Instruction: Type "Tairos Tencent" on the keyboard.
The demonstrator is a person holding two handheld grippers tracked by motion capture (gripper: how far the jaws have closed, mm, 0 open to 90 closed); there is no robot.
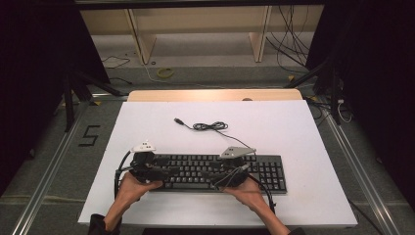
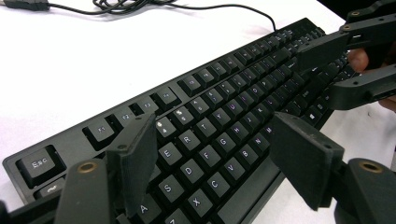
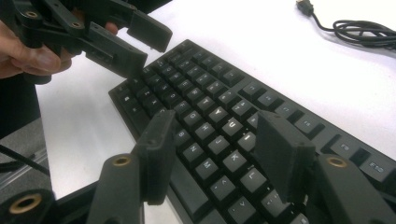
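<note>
The left gripper point(image 2: 212, 158) stands with its jaws well apart over the left end of the keyboard point(image 2: 219, 116), the letter keys showing between them; the jaws grip nothing, and whether they touch the keys cannot be told. The right gripper point(image 3: 219, 154) is likewise parted to a moderate width above the right-hand letter keys, nothing clamped between its jaws. In the high view the left gripper point(image 1: 164, 172) and the right gripper point(image 1: 215, 177) point inward toward each other over the keyboard point(image 1: 266, 171), each carried by a hand entering from the bottom edge. The keyboard is black and lies flat near the front edge of the white table point(image 1: 147, 122), its long axis running left to right across the table, the number pad at the right end and the Esc key at the left. Its cable point(image 1: 210, 126) leaves the back edge near the right gripper, runs away from the person into a loose coil, and ends in a free plug point(image 1: 179, 120) lying on the bare table, well apart from the grippers.
</note>
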